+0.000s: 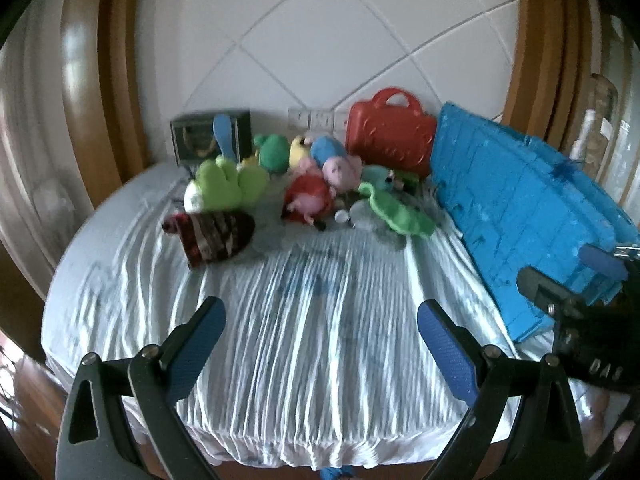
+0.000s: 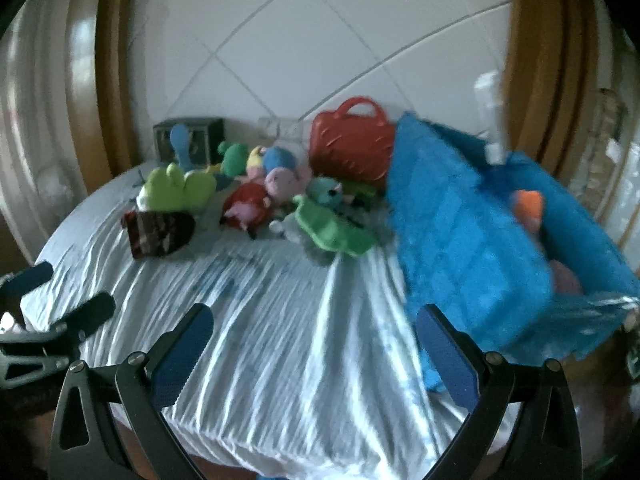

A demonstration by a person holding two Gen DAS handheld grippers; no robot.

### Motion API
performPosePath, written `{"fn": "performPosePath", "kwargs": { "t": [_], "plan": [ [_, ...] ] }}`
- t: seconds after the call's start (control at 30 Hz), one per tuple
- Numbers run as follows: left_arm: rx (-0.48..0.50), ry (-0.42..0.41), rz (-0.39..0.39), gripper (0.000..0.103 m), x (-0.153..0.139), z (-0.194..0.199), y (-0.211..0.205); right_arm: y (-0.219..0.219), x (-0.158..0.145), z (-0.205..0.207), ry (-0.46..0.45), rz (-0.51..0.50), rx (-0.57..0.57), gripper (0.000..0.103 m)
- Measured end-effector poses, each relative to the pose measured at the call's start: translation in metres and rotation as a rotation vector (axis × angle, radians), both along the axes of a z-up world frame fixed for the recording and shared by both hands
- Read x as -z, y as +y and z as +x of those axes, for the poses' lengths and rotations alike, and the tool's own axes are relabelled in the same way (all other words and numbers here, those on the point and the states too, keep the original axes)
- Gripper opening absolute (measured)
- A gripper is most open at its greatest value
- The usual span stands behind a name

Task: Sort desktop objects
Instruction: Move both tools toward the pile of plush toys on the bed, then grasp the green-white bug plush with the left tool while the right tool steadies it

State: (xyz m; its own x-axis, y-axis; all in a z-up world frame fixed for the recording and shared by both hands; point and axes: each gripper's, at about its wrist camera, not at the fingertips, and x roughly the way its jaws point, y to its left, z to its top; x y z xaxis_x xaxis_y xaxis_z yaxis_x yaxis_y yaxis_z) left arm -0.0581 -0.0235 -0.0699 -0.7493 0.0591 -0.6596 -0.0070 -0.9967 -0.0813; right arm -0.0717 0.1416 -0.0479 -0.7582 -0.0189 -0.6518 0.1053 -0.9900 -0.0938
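Note:
A heap of plush toys lies at the far side of the round table: a lime-green plush (image 1: 226, 184) (image 2: 176, 190), a dark striped plush (image 1: 212, 236) (image 2: 160, 234), a red pig plush (image 1: 310, 198) (image 2: 248, 206) and a flat green plush (image 1: 400, 212) (image 2: 332, 228). At the right, a blue basket (image 1: 520, 220) (image 2: 472, 248) stands tilted, with an orange toy (image 2: 528, 204) inside. My left gripper (image 1: 318, 320) (image 2: 60, 294) hovers open over the bare cloth, well short of the toys. My right gripper (image 2: 314, 324) (image 1: 568, 272) is open too, beside the basket's near corner. Nothing is between either pair of fingers.
A red toy case (image 1: 390, 136) (image 2: 352, 148) leans against the wall behind the heap, and a dark box (image 1: 210, 138) stands at the back left. A wrinkled pale cloth (image 1: 320, 280) covers the table. Wooden frames flank the white wall.

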Motion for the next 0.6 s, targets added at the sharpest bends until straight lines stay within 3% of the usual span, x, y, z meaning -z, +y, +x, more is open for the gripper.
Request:
{"fn": "performPosePath", "kwargs": {
  "t": [0.4,0.6],
  "plan": [
    [-0.233,-0.209,-0.076,0.098,0.077,-0.121,-0.101,-0.04,0.093,-0.18,-0.218,-0.086,-0.127,0.103],
    [-0.305,-0.267,-0.043,0.094,0.096,-0.16,-0.143,-0.072,0.118,-0.248,-0.287,-0.073,-0.192,0.103]
  ]
}}
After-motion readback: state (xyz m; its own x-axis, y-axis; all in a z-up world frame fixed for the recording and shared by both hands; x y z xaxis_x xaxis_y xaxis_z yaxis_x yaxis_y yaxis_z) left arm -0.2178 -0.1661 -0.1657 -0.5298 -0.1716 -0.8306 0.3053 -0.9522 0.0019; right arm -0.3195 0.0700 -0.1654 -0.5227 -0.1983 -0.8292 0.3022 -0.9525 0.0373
